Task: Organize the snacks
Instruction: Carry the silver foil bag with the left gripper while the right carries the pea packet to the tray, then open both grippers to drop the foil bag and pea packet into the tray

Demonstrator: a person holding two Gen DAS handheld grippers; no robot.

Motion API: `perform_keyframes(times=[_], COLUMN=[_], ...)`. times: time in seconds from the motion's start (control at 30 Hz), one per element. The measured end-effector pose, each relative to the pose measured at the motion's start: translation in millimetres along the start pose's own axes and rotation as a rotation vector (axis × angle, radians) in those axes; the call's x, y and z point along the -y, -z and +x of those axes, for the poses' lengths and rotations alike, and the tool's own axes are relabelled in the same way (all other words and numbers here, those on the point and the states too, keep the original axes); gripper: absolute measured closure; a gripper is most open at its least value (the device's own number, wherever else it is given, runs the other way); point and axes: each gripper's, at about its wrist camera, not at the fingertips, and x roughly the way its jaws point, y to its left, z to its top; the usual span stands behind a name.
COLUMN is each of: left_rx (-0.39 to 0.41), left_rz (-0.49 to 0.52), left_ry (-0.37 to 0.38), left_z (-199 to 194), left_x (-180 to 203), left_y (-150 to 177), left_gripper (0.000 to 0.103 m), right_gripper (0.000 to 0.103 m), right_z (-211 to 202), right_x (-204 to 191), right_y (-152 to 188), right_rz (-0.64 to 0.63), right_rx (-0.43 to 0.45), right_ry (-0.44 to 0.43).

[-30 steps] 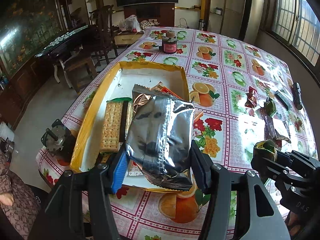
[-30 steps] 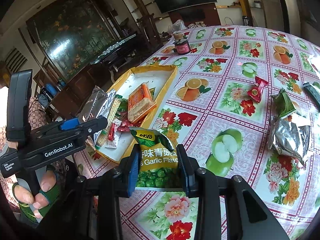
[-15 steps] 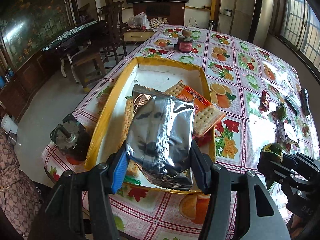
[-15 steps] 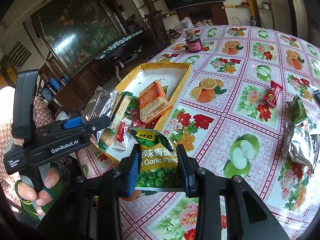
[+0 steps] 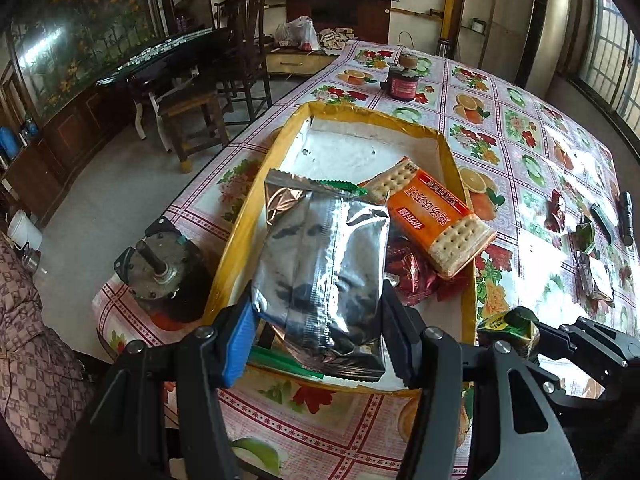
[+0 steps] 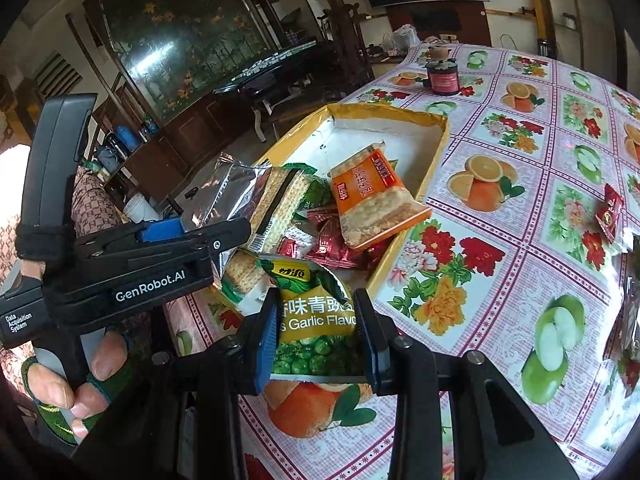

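Here, left tool (image 5: 316, 340) clamped on silver pouch (image 5: 320, 268), right tool (image 6: 316, 340) on pea packet (image 6: 316, 320) (both angled down, over yellow tray (image 5: 404, 122)).

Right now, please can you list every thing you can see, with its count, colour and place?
Yellow box: one, white inside, near table corner.
Silver packet: one, held over the box.
Orange cracker pack: one, in the box, leaning on its right rim.
Red candies: several, in the box.
Green pea packet: one, green and yellow, held beside the box.
Dark jar: one, far side of table.
Grey motor: one, left of the box.
Left gripper: jaws on the silver packet.
Right gripper: jaws on the pea packet.
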Motion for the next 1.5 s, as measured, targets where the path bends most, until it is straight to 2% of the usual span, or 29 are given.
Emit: perform_keyframes(times=[0.57,1.13,1.37,1.5], left_rx=[-0.034,-0.047,-0.056,-0.06], left_rz=[-0.016,0.0,-0.007,-0.016], left_ry=[0.004,0.017,0.008,-0.005], left_z=[21.9,35.3,37.2,35.9], left_x=[-13.6,-8.4,-10.7,-12.6], left_y=[-6.7,-14.9,-16.4,-16.0], left_gripper=[0.045,0.044,0.038,0.029], right_gripper=[0.068,0.067,0.067,0.065], right_z=[36.4,52.8,50.4,39.9], right_x=[-13.3,-9.5,-10.1,-10.0], right_y=[-9.7,-10.5,-10.4,-10.2], right_rz=[-0.065,-0.055,-0.059,-0.059], right_rx=[-0.057,-0.091,-0.084,-0.065], right_ry=[0.024,0.013,0.018,0.023])
